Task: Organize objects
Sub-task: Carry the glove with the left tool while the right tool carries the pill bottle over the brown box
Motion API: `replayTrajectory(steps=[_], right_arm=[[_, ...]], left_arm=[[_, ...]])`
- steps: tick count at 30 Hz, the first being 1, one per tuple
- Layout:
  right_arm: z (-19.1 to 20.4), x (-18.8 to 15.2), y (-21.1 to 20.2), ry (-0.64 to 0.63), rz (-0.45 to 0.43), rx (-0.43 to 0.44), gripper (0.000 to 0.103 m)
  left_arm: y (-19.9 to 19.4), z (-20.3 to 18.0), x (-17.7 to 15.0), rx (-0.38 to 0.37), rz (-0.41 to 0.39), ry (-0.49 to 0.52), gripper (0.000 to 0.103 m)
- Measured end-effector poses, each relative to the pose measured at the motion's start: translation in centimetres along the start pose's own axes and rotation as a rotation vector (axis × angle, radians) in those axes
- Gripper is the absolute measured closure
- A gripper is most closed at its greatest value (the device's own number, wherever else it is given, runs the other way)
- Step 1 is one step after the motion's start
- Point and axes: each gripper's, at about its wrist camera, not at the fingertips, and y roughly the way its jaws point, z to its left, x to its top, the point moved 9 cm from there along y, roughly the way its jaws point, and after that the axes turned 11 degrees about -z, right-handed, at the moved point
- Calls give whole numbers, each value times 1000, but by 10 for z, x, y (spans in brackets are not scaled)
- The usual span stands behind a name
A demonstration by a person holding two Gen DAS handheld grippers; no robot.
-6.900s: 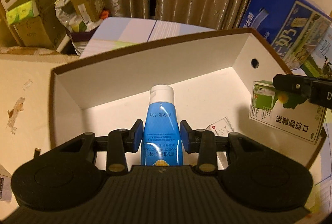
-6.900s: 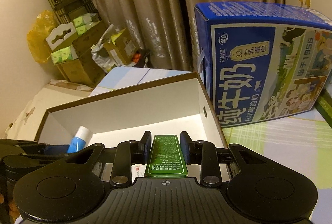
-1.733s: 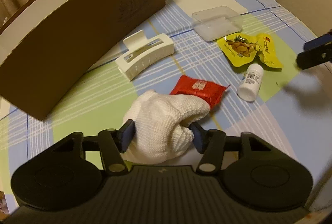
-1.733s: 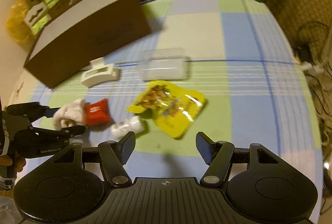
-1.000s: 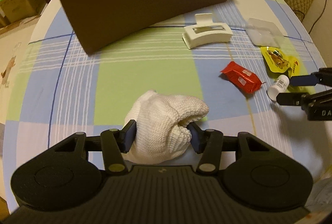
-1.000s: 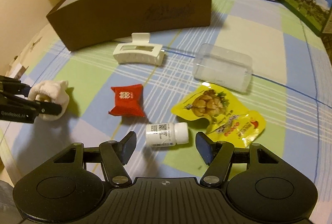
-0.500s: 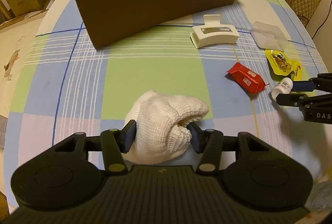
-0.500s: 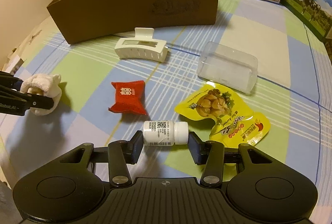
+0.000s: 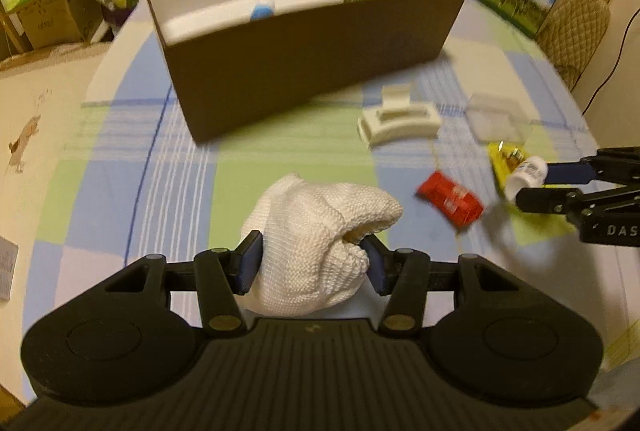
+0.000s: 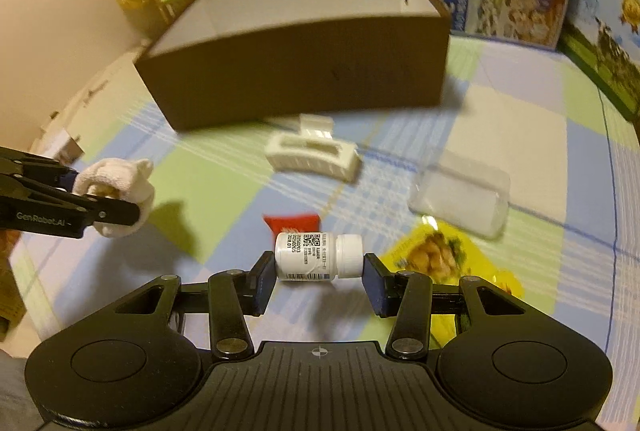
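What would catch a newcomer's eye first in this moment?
Both grippers are loaded: the left gripper clamps a white knit glove, and the right gripper pinches a small white pill bottle sideways. Behind them stands the big brown box, open on the checked tablecloth.

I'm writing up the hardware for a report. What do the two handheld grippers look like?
Both are matte black plastic. Each has a ribbed central body, a round disc housing on either side, linkage arms with brass-coloured pivot screws, and two fingers with dark blue pads. The left gripper bears white "GenRobot.AI" lettering on its side; the right gripper shows "DAS". No cables or sleeves are visible.
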Motion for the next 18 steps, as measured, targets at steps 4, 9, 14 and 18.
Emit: replayTrajectory(steps=[4, 9, 14, 18], right_arm=[[9, 23, -2, -5, -40, 30, 59], [16, 46, -2, -7, -73, 61, 59], [19, 68, 3, -8, -102, 77, 59], [21, 90, 10, -15, -132, 85, 59]], left_arm=[[-12, 1, 24, -11, -59, -19, 55], [-24, 4, 52, -20, -121, -38, 55], [-30, 7, 79, -20, -177, -42, 55], [-29, 11, 100, -12, -211, -40, 55]])
